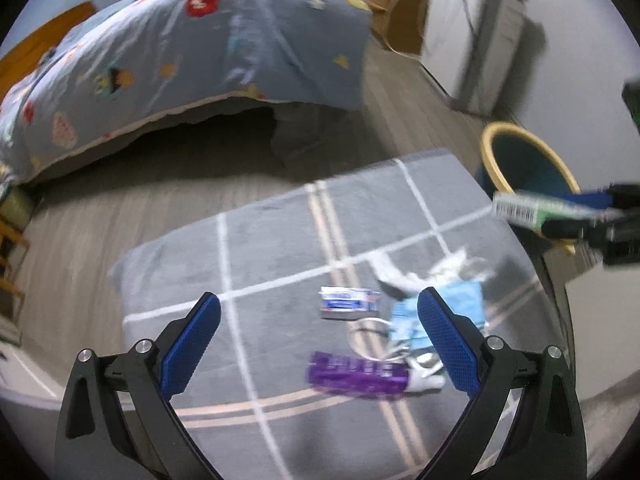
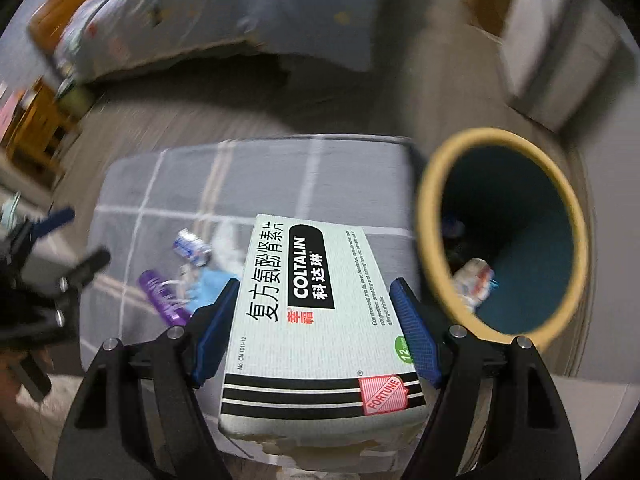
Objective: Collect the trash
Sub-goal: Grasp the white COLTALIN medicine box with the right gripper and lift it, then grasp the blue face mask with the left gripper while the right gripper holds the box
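Two grippers work over a grey checked mat (image 1: 280,240) littered with trash. Nearest the right wrist camera, the right gripper (image 2: 316,328) has its blue pads pressed against the long sides of a white medicine box (image 2: 316,320) printed COLTALIN, holding it flat and clear of the mat; the jaws stand fairly wide because the box is wide. From the left wrist view the same box (image 1: 532,210) shows at the right edge, held out in front of the bin.

The left gripper (image 1: 320,332) hangs over the mat with its jaws wide apart and nothing between the pads. Just below it lie a purple wrapper (image 1: 356,374), a light blue piece of packaging (image 1: 404,320), a small blue-and-white packet (image 1: 348,302) and some crumpled white paper (image 1: 404,276), all close together on the mat.

Beside the mat's far right corner stands a round bin (image 2: 424,200) with a yellow rim and dark teal inside; some crumpled trash (image 2: 474,280) already lies in its bottom.

Farther off, a bed (image 1: 200,52) with a patterned blue-grey cover stands on the wooden floor, and a white cabinet (image 1: 472,40) stands against the wall.
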A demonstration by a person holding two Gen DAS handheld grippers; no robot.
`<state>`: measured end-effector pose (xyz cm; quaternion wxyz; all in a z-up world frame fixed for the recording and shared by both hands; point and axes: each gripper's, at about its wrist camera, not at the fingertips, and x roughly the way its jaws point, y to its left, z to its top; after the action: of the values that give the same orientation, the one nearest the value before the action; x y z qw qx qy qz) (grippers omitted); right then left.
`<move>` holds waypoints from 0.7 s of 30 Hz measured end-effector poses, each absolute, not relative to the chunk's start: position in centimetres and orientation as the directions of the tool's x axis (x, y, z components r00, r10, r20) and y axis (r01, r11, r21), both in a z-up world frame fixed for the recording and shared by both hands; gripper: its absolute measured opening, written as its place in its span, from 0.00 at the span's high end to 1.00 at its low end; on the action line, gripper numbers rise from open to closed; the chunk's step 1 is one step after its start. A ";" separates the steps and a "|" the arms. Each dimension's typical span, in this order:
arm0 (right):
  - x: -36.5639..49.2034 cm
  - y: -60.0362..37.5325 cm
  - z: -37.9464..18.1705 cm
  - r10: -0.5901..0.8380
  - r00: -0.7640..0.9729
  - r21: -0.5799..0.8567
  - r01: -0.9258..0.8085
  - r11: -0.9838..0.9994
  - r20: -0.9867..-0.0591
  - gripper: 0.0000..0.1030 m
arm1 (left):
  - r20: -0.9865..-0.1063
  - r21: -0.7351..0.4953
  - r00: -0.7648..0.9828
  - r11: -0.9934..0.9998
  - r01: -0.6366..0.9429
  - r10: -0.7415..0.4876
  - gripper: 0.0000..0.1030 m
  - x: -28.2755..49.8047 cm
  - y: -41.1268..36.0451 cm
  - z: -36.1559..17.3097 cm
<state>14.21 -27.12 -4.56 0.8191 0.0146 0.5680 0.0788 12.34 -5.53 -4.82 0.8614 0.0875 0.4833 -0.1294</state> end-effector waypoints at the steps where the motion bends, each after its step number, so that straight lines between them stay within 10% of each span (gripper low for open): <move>1: 14.2 -27.8 -4.6 0.142 0.347 0.118 -0.091 0.989 -0.927 0.28 | -0.856 0.019 0.494 0.947 0.321 -0.150 0.05 12.2 -6.2 -5.1; 18: 12.8 -31.7 -3.8 0.090 0.399 0.056 -0.096 0.994 -0.912 0.28 | -0.881 0.029 0.445 0.919 0.394 -0.163 0.09 9.3 -14.6 -12.2; 21: 12.5 -32.2 -3.8 0.081 0.401 0.044 -0.099 0.994 -0.913 0.28 | -0.891 0.057 0.430 0.907 0.418 -0.142 0.29 9.5 -15.1 -12.9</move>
<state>12.53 -32.20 -3.80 0.8369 -0.0085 0.5447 0.0538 9.46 -15.09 -12.90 0.8346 0.1359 0.5067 -0.1677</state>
